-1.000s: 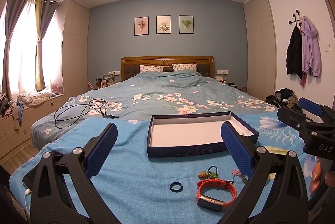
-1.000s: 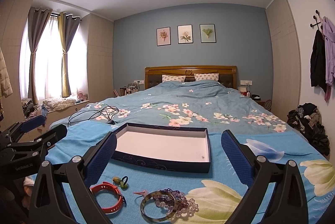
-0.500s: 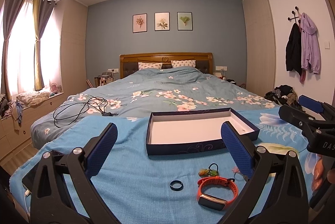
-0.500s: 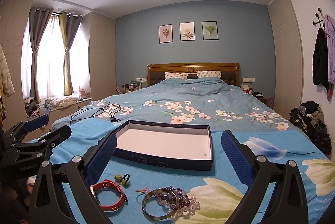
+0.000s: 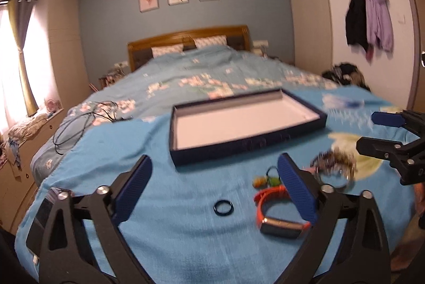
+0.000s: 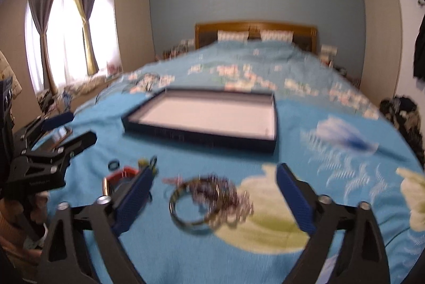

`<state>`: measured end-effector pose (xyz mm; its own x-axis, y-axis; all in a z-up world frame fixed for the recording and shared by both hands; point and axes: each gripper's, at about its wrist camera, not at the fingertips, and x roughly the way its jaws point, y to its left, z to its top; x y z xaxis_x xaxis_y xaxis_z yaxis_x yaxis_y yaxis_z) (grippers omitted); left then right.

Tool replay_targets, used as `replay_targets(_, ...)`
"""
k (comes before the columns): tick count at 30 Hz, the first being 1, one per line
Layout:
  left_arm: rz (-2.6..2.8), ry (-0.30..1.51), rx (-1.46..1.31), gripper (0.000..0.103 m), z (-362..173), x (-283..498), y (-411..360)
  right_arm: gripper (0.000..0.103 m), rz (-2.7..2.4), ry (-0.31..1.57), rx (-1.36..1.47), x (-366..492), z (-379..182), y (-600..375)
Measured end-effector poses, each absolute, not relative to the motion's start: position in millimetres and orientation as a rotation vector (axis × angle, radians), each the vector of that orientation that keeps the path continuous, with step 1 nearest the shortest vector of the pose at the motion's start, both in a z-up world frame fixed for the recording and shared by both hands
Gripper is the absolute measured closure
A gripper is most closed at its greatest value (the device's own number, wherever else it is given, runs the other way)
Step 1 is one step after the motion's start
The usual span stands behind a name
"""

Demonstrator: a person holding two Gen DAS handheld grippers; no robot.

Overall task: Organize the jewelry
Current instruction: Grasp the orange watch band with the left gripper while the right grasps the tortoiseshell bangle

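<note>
Overhead, both views were blurred. The left gripper (image 5: 215, 185) was seen with jaws wide but closing, nothing pressed between them; a dark ring (image 5: 223, 207) lay on the blue blanket (image 5: 172, 244) between its fingers, an orange wristband (image 5: 279, 212) just beside the right finger. The right gripper (image 6: 215, 193) was likewise closing, unclenched, over a bangle (image 6: 191, 209) touching a heap of beaded bracelets (image 6: 225, 199). A shallow navy box (image 6: 202, 135) was noted beyond, apart from the jewelry.
</note>
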<state>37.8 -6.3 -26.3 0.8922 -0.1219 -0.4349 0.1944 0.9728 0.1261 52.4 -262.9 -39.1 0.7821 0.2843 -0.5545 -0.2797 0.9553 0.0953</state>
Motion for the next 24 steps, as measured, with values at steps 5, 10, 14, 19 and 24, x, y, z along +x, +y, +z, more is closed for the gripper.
replay_targets(5, -0.233, 0.495, 0.185, 0.021, -36, 52, -11, 0.059, 0.338, 0.733, 0.079, 58, -59, -267)
replay_targets(10, -0.299, 0.558, 0.217, 0.032, -48, 67, -22, 0.071, 0.372, 0.801, 0.101, 61, -66, -264)
replay_targets(14, -0.356, 0.616, 0.226, 0.046, -58, 73, -29, 0.074, 0.375, 0.838, 0.093, 64, -70, -261)
replay_targets(19, -0.420, 0.668, 0.239, 0.066, -67, 72, -38, 0.088, 0.370, 0.862, 0.099, 69, -73, -266)
replay_targets(24, -0.482, 0.743, 0.213, 0.079, -76, 70, -42, 0.098, 0.366, 0.852, 0.064, 70, -71, -271)
